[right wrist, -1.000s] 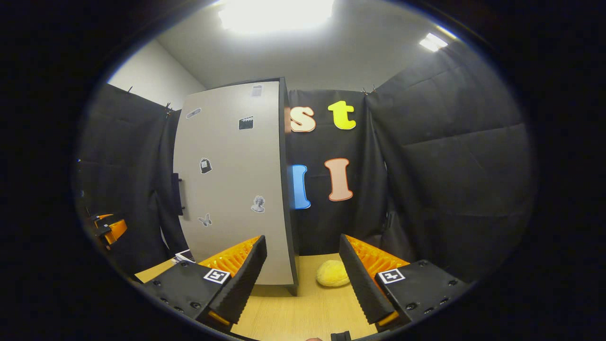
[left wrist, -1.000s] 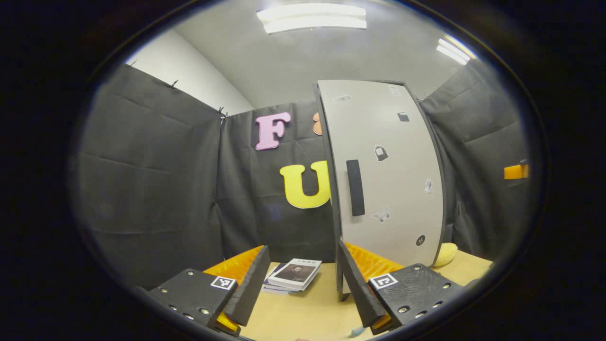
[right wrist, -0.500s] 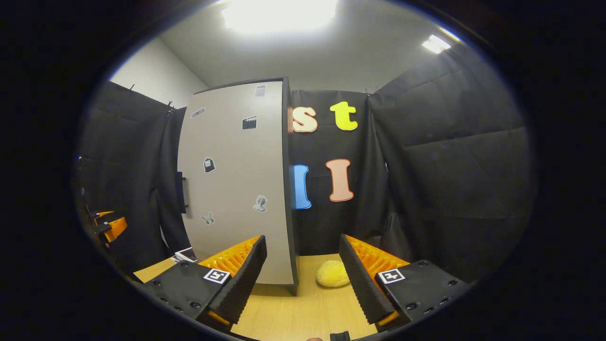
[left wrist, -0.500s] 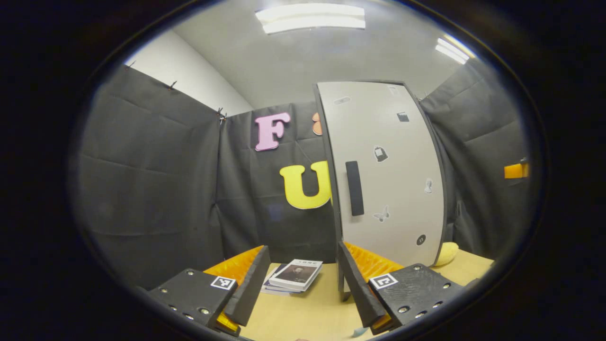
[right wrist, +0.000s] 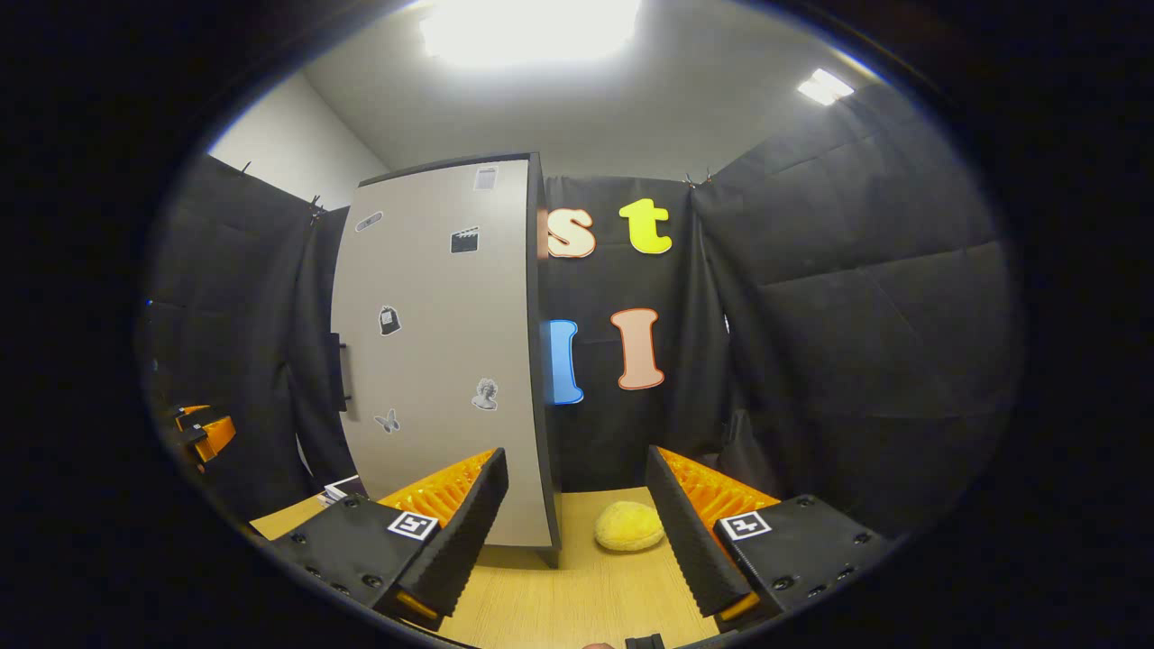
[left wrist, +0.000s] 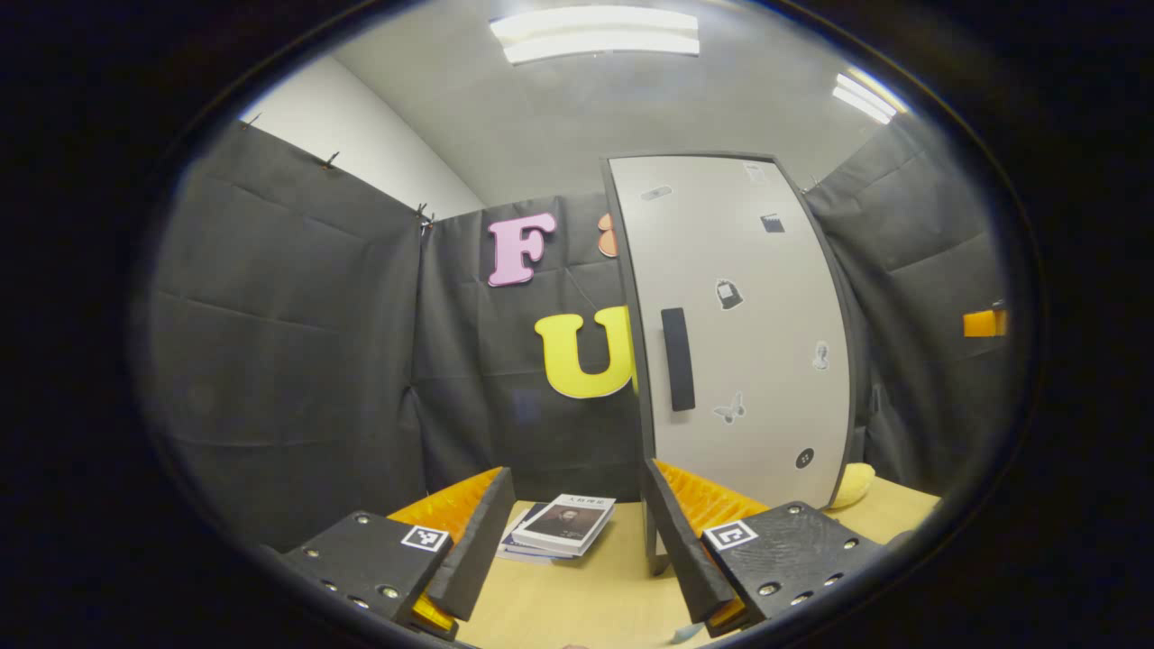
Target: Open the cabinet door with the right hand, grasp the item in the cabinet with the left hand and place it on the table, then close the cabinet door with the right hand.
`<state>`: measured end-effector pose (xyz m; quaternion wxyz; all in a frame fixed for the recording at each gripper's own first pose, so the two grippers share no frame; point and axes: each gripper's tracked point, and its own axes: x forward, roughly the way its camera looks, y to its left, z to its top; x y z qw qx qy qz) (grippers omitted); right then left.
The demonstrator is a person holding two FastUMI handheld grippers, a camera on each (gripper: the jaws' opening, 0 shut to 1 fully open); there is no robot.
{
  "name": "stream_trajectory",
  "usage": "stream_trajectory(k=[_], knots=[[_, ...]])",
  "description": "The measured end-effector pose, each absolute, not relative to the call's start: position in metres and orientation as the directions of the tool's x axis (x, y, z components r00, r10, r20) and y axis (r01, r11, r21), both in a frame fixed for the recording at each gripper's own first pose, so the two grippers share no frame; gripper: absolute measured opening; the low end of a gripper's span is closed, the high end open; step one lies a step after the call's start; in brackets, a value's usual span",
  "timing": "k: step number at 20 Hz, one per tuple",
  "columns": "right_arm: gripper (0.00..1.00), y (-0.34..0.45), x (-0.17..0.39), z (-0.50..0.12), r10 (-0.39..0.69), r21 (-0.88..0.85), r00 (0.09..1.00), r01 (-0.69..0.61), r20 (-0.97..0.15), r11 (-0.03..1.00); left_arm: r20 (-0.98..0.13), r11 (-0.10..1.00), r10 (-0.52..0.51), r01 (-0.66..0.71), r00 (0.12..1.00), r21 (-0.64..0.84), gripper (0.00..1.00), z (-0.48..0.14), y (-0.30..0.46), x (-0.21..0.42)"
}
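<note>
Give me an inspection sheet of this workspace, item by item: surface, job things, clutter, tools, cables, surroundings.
Surface: light wooden table, bare in front of both tools.
Job's things: grey cabinet stands upright on the table, door shut; dark handle on the door's left edge, untouched. Item inside hidden.
Clutter: stack of books left of the cabinet; yellow soft lump on the table to its right.
Tools: left tool open, empty, aimed at the cabinet's handle side; right tool open, empty, aimed at the cabinet's right edge.
Cables: nothing seen.
Surroundings: black cloth walls, ceiling lights on.
</note>
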<state>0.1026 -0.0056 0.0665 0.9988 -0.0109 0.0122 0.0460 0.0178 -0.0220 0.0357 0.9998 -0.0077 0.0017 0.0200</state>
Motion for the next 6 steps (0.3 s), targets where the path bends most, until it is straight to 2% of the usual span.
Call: stream_trajectory(k=[6], knots=[[0.98, -0.0059, 0.1039, 0.0675, 0.09, -0.018, 0.996, -0.09, -0.021, 0.996, -0.004, 0.999, 0.043, -0.044, 0.999, -0.013, 0.87, 0.0343, -0.0215, 0.0195]])
